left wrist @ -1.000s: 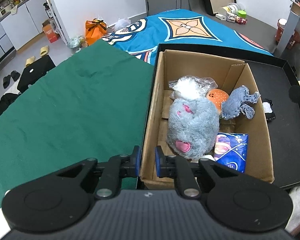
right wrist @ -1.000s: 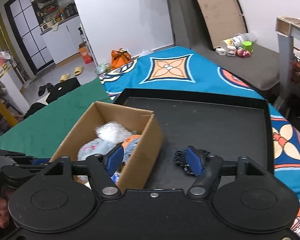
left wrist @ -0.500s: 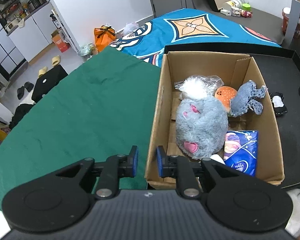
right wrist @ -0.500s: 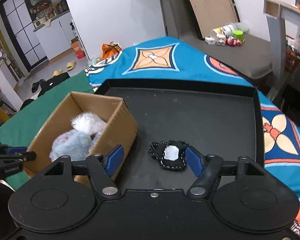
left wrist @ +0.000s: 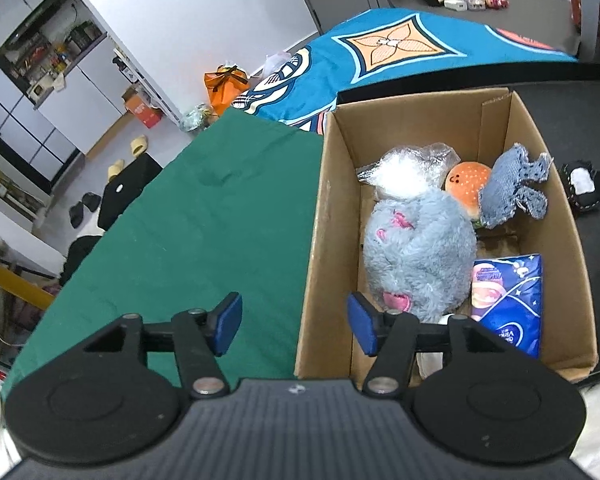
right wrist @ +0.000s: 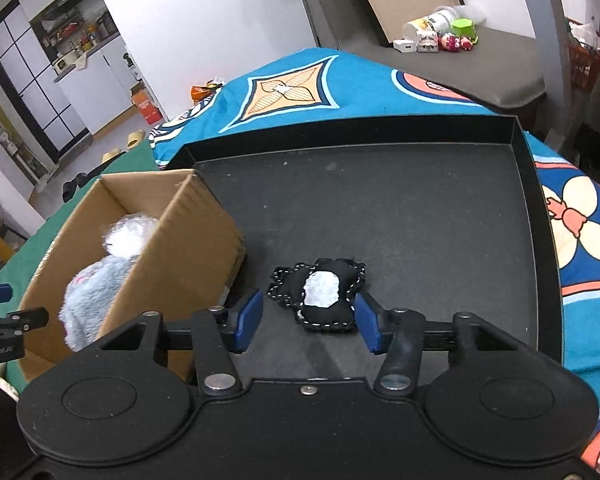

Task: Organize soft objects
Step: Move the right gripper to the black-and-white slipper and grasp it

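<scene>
Right gripper (right wrist: 307, 323) has its blue-padded fingers (right wrist: 247, 322) about half open and they've just been closing in. The black pouch (right wrist: 320, 296) sits between the tips, but the pads aren't pressing on it, so nothing is held. It's a small stuffed fabric thing with a lumpy outline, white stitching round the edge and a white patch in the middle. It lies flat on the matte black tray (right wrist: 400, 208), just beside the box (right wrist: 172, 264).

Left gripper (left wrist: 295, 324) is also roughly half open and empty, its jaws having just spread. One finger (left wrist: 229, 323) hangs over the green cloth (left wrist: 204, 216), the other over the box's near corner, so they straddle the wall.

The box is plain corrugated cardboard, open on top. Inside: a big fuzzy grey plush (left wrist: 418, 250) with pink bits, a crinkly clear bag (left wrist: 404, 168) of white fluff, an orange burger toy (left wrist: 468, 186), a frayed denim toy (left wrist: 514, 186) and a glossy blue pack (left wrist: 508, 304). The burger is half hidden behind the plush and denim. Something pale under the plush near the front wall is too covered to make out. From the right camera only the fluff and grey plush show over the box wall.

The tray rests on a teal patterned bedspread (right wrist: 300, 92).
</scene>
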A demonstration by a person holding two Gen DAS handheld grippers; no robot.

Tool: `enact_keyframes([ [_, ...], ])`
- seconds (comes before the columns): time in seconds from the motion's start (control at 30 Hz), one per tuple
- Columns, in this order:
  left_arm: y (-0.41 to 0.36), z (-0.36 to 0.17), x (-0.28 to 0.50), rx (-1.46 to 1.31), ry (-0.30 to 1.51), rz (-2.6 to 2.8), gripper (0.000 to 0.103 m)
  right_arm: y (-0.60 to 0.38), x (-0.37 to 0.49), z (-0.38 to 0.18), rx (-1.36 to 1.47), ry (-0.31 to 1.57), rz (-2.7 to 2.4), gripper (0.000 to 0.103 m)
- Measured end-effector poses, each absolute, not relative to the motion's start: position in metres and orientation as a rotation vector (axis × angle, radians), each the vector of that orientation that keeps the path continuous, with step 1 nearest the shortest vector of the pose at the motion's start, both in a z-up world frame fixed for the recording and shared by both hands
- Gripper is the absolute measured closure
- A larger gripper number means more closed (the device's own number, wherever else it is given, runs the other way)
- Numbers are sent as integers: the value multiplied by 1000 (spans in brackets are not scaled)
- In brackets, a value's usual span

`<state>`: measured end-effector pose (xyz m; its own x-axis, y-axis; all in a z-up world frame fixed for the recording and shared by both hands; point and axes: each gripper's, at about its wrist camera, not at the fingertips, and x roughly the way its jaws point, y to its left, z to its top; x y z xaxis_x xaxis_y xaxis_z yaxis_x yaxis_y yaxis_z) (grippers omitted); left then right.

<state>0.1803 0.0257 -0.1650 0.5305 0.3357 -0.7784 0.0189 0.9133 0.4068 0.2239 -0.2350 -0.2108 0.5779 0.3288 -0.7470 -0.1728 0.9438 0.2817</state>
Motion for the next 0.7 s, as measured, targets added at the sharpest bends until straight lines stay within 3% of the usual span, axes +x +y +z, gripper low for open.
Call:
enact_keyframes([
  [0.5, 13, -177, 197, 470, 1047, 243, 44, -232, 239, -241, 135, 913, 298, 55],
  [0.53, 12, -178, 199, 475, 1051, 243, 43, -230, 237, -242, 120, 908, 302, 57],
  [0.63, 11, -180, 201, 485, 1059, 250, 43, -230, 236, -242, 63, 896, 292, 76],
  [0.7, 9, -180, 202, 488, 1063, 254, 43, -231, 235, -242, 43, 892, 286, 78],
])
